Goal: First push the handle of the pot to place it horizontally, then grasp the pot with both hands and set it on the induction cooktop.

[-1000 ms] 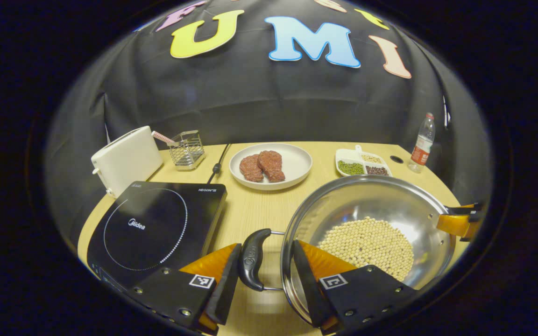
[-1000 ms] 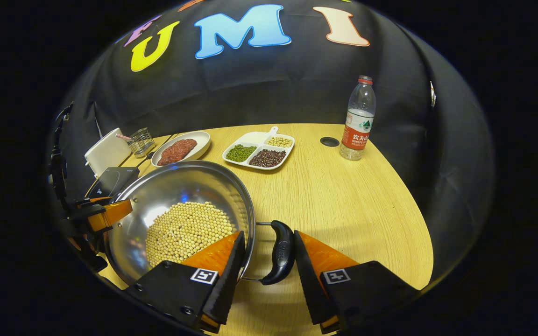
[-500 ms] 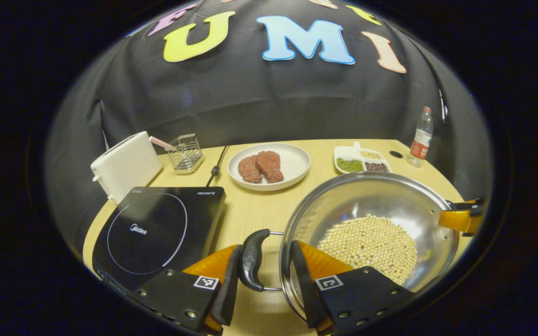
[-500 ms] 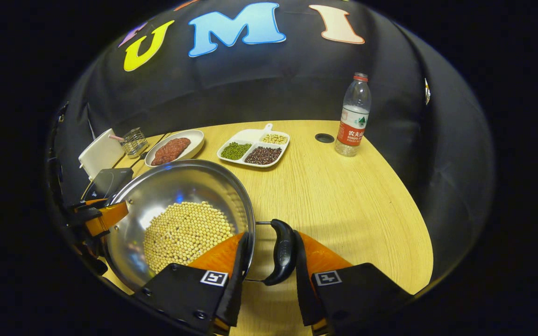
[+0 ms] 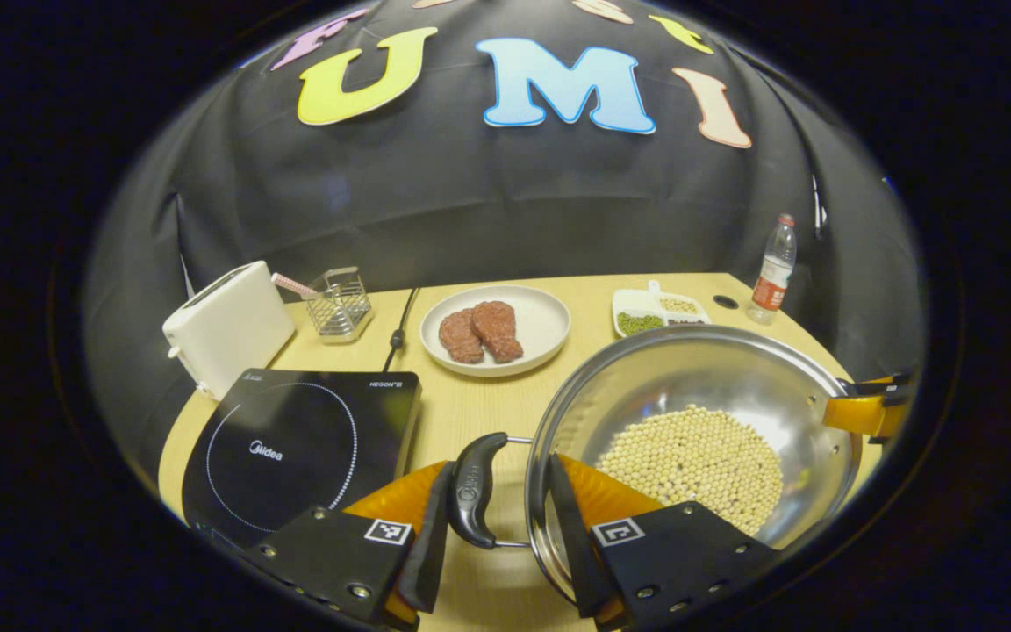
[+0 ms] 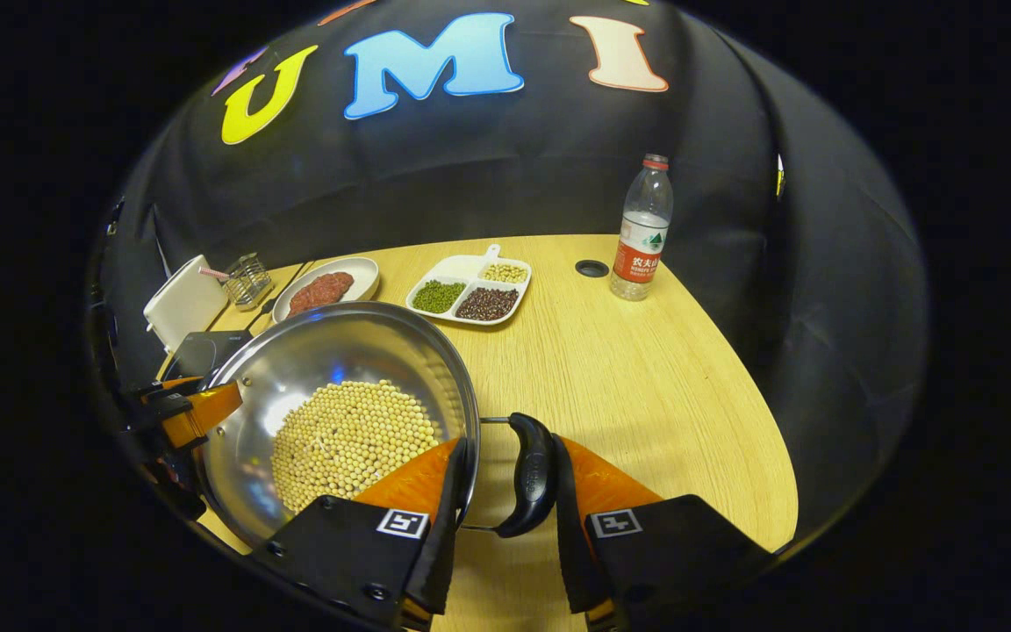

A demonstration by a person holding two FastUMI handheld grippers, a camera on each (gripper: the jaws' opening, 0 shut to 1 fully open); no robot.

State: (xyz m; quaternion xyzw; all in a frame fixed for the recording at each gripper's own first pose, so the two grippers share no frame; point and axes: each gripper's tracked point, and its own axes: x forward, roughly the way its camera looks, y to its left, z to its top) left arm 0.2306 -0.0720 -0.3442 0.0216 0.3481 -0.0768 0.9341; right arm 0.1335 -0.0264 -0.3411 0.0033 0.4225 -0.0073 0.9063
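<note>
Both grippers, left (image 5: pixel 498 562) and right (image 6: pixel 502 562), clamp the black side handles (image 5: pixel 474 490) of the steel pot of soybeans (image 5: pixel 699 430), right of the black induction cooktop (image 5: pixel 295 443); uneven lift risks tilt, spill.

The left gripper (image 5: pixel 495 518) and right gripper (image 6: pixel 505 509) are each held forward with fingers narrowly spaced.
</note>
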